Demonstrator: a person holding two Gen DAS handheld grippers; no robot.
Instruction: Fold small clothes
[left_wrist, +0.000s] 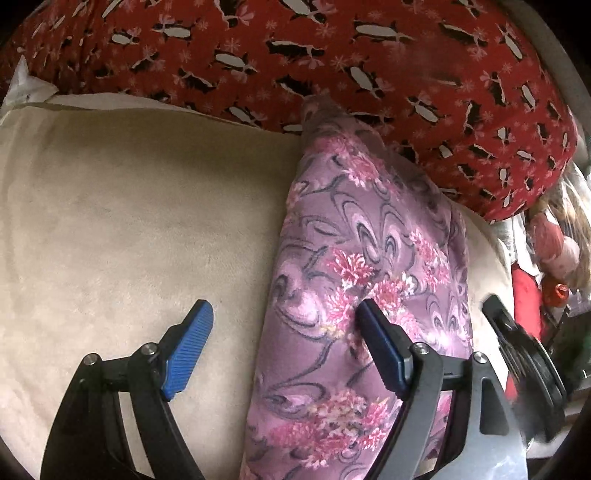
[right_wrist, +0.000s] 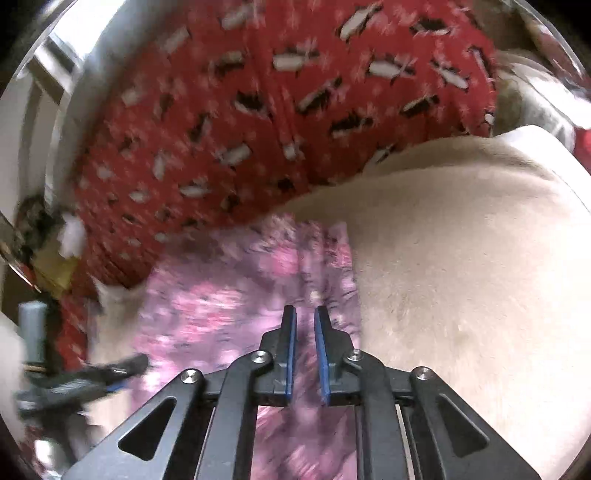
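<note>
A pink-purple floral garment (left_wrist: 369, 258) lies as a long folded strip on a cream fleece surface (left_wrist: 129, 221). My left gripper (left_wrist: 284, 314) is open and empty, its left finger over the cream surface and its right finger over the garment's left part. The right gripper shows at that view's right edge (left_wrist: 524, 354), blurred. In the right wrist view, which is motion-blurred, my right gripper (right_wrist: 304, 314) hovers over the same garment (right_wrist: 221, 302) with its jaws nearly shut, a narrow gap between the pads and nothing in them. The left gripper shows at the lower left (right_wrist: 92, 376).
A red blanket with black-and-white penguin print (left_wrist: 332, 66) is bunched along the far side of the cream surface, touching the garment's far end. Cluttered items, some red, sit off the surface's right edge (left_wrist: 554, 258). A white wall or frame (right_wrist: 55, 110) is at the left.
</note>
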